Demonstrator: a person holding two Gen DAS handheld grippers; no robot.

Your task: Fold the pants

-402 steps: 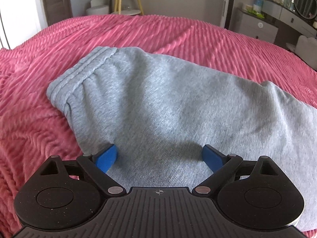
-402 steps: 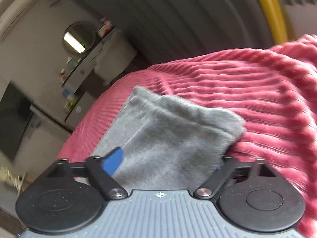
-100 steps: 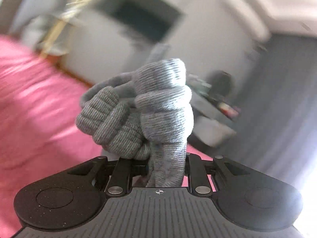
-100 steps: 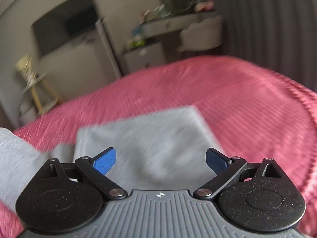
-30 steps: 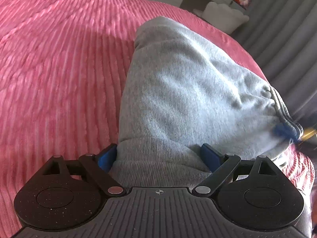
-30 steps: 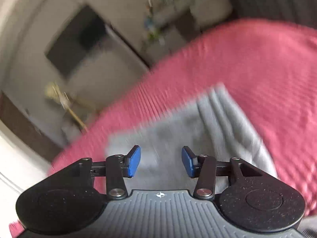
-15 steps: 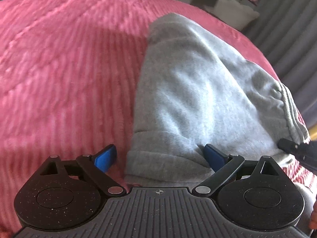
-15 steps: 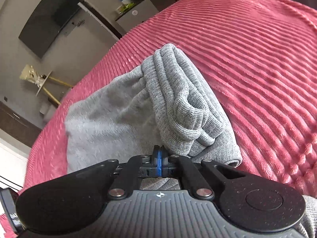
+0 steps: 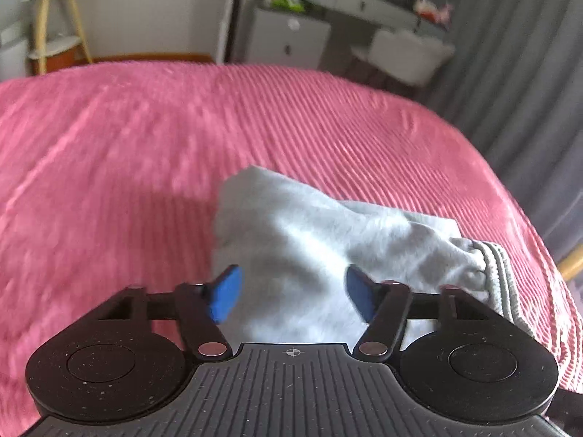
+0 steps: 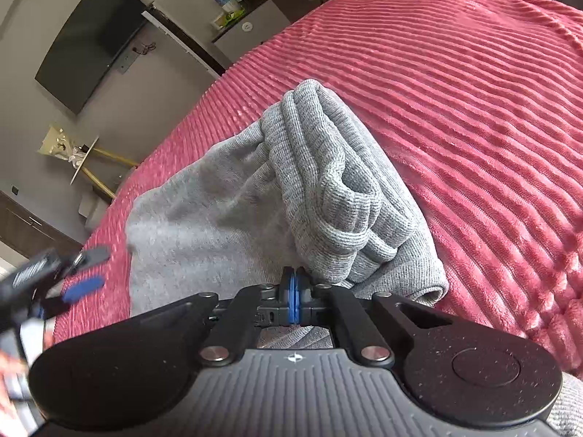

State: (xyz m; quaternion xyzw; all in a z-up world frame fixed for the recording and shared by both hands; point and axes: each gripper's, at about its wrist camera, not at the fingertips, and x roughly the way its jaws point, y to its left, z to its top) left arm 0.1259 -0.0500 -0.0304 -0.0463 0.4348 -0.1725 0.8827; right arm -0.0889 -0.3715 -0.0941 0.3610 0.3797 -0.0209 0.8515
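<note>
**One grey bundle on the pink bed**

One pair of grey pants (image 10: 233,218) lies folded on my pink ribbed bedspread (image 10: 473,109), ribbed cuffs (image 10: 335,196) stacked on top at its right edge. My right gripper (image 10: 294,293) has its jaws clenched together just beside those cuffs, pinching nothing I can see. My left gripper (image 9: 291,293) hovers over the bundle, its jaws just narrowing but released.

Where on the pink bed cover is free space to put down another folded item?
Free: the bed cover left of the grey pants, toward the far edge, and the stretch right of the ribbed waistband. Crowded: around the pants, where both grippers work.
</note>
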